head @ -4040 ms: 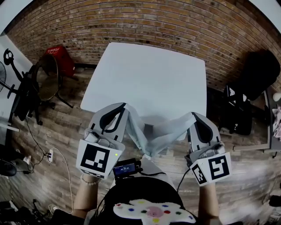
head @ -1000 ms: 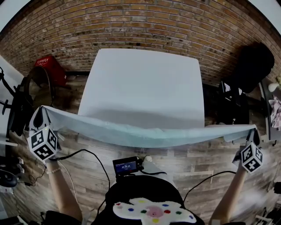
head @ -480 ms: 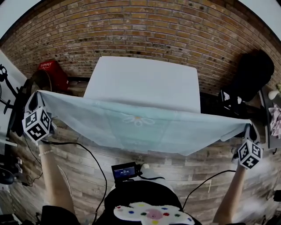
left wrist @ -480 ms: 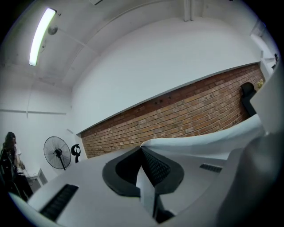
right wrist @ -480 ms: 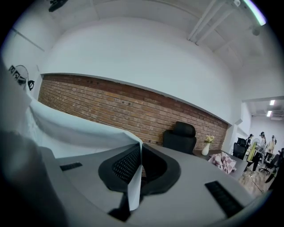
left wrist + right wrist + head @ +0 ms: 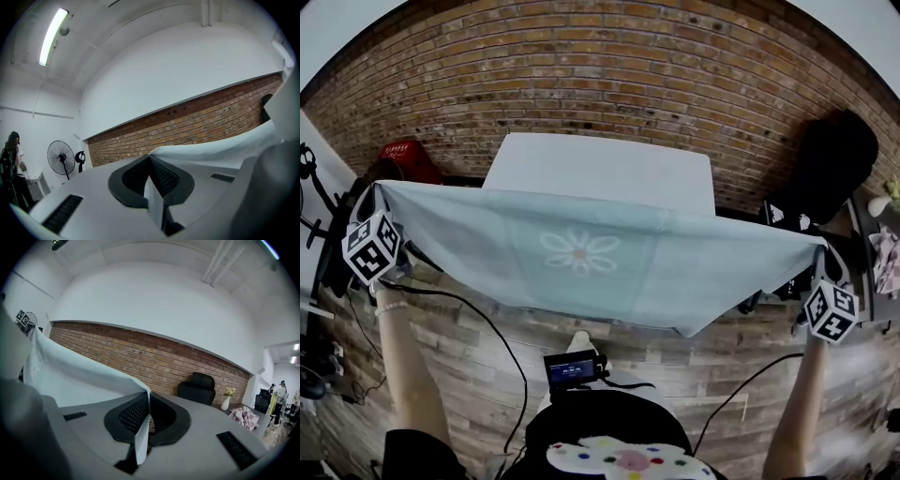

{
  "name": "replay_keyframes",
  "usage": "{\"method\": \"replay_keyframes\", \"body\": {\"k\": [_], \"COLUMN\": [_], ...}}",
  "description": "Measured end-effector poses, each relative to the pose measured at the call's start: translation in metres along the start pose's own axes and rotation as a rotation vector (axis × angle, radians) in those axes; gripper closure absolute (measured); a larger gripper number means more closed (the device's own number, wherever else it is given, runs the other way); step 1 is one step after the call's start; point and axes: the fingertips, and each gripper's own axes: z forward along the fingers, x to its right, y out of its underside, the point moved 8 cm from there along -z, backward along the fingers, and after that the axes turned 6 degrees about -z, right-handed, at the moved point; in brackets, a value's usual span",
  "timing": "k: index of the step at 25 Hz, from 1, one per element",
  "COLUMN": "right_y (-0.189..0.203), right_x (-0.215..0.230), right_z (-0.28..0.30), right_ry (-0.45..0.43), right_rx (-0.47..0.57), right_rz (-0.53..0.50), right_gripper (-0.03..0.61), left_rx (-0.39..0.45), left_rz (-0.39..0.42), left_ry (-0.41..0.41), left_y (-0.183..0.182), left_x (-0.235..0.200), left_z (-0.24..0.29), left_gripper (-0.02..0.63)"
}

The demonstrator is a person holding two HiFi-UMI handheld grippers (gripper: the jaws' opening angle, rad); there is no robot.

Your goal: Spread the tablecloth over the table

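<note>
**A:** Where's the tablecloth (image 6: 581, 258)?

**B:** In the air. We hold it stretched wide and nearly flat, flower print (image 6: 579, 251) up. It hangs over the floor (image 6: 487, 347) on the near side of the table (image 6: 600, 169). Its far hem sits across the table's near edge in the head view. We can't tell if it touches.

**A:** Grips?

**B:** Left gripper (image 6: 373, 202) has the far-left corner and right gripper (image 6: 821, 258) the far-right one. Left fingers (image 6: 166, 180) are closed tight on a thin fold of cloth, and so are the right fingers (image 6: 131, 416). The near hem hangs free and sags toward us on the right.

**A:** Progress?

**B:** Our read is roughly halfway. The cloth is unfolded and opened out. It isn't laid, and the table top shows bare all the way to the brick wall (image 6: 600, 75).

**A:** What's left?

**B:** Carry the held edge to the far side, lower it, let go of both corners, then square up the overhang. The table stands close to the wall, so the far edge will be tight.
</note>
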Motion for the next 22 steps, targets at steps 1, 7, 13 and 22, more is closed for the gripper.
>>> {"method": "replay_keyframes", "body": {"k": [1,7,13,22], "right_y": [-0.002,-0.017,-0.027,-0.032], "right_x": [0.001,0.004,0.005,-0.005], "right_z": [0.003,0.031,0.071,0.14], "right_ry": [-0.001,-0.01,-0.003,-0.003], "right_rx": [0.004,0.034,0.015,-0.051], "right_rz": [-0.005,0.041,0.066,0.122], "right_gripper": [0.546,0.546,0.546,0.546], "left_rx": [0.002,0.01,0.005,-0.057], "left_rz": [0.0,0.0,0.03,0.043], "left_ry": [0.0,0.015,0.067,0.133], "left_y": [-0.001,-0.003,-0.007,0.004], "left_x": [0.002,0.009,0.025,0.057], "left_z": [0.003,0.025,0.067,0.147], "left_gripper": [0.6,0.6,0.6,0.6]}}
